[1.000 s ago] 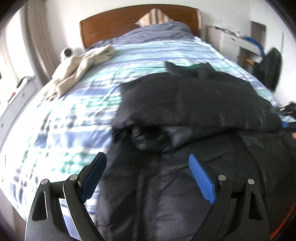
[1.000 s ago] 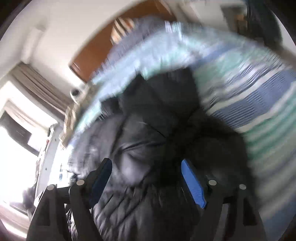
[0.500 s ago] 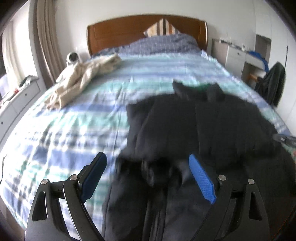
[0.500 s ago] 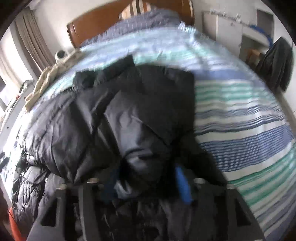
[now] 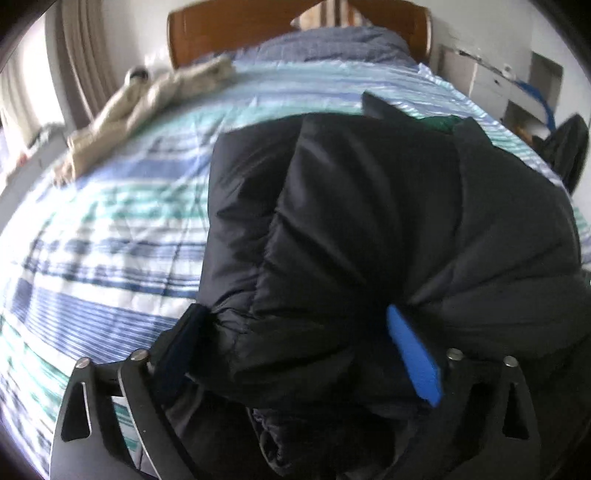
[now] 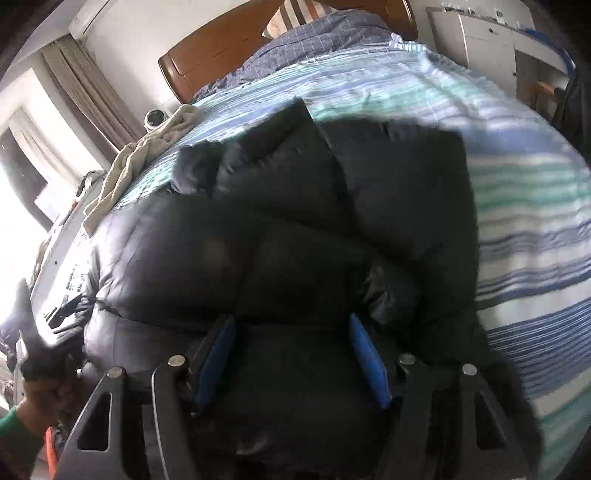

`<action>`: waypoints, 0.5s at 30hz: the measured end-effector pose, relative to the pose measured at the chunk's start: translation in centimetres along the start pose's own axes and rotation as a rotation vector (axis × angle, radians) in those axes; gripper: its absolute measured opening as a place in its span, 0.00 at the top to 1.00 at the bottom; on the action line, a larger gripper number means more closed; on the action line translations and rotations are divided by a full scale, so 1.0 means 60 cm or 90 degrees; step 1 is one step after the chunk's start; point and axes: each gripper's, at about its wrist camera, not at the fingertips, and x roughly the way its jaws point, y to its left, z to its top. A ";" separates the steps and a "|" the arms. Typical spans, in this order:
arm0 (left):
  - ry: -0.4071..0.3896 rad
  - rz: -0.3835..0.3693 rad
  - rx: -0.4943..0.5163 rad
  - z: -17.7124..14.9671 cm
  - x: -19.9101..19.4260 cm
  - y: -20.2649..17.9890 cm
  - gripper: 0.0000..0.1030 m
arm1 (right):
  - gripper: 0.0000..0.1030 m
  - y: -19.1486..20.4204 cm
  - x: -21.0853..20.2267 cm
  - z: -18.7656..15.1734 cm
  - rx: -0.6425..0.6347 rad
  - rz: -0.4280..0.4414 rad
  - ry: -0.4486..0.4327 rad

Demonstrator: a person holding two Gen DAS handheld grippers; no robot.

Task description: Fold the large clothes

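A black puffer jacket (image 5: 369, 221) lies folded in a thick heap on the striped bed cover (image 5: 110, 240). My left gripper (image 5: 295, 350) straddles its near left corner. Its jaws are opening wide, with a puffy fold bulging between them and no firm pinch showing. In the right wrist view the jacket (image 6: 295, 240) fills the middle. My right gripper (image 6: 293, 358) is closing on a bulky fold at the near edge, and fabric packs the gap between its blue pads (image 6: 369, 362).
A beige garment (image 5: 147, 107) lies crumpled at the bed's far left by the wooden headboard (image 5: 240, 29). White drawers (image 5: 480, 81) and a dark bag (image 5: 569, 147) stand to the right. A hand in a green sleeve (image 6: 37, 406) shows at lower left.
My left gripper has sunk forward onto the jacket, so a fold now sits between its fingers. The right wrist view has rolled level, its gripper staying over the jacket's near edge.
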 end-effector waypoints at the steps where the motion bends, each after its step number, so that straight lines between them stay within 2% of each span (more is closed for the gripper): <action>1: 0.009 -0.010 -0.010 0.001 0.004 0.005 0.02 | 0.38 0.003 0.000 0.001 -0.006 -0.008 0.001; 4: 0.028 -0.016 -0.021 0.007 -0.006 0.013 0.02 | 0.38 0.008 0.002 -0.005 -0.019 -0.018 -0.008; 6: 0.039 -0.018 -0.051 0.020 -0.034 0.020 0.08 | 0.38 0.006 -0.004 -0.013 -0.015 -0.011 -0.017; 10: -0.033 -0.073 -0.122 0.078 -0.093 0.035 0.07 | 0.38 -0.005 -0.015 -0.027 -0.003 0.006 -0.039; 12: -0.061 -0.059 -0.101 0.121 -0.092 0.023 0.06 | 0.38 -0.008 -0.016 -0.029 0.000 0.011 -0.046; 15: -0.055 -0.009 -0.047 0.166 -0.038 -0.003 0.05 | 0.38 -0.009 -0.019 -0.032 0.003 0.014 -0.052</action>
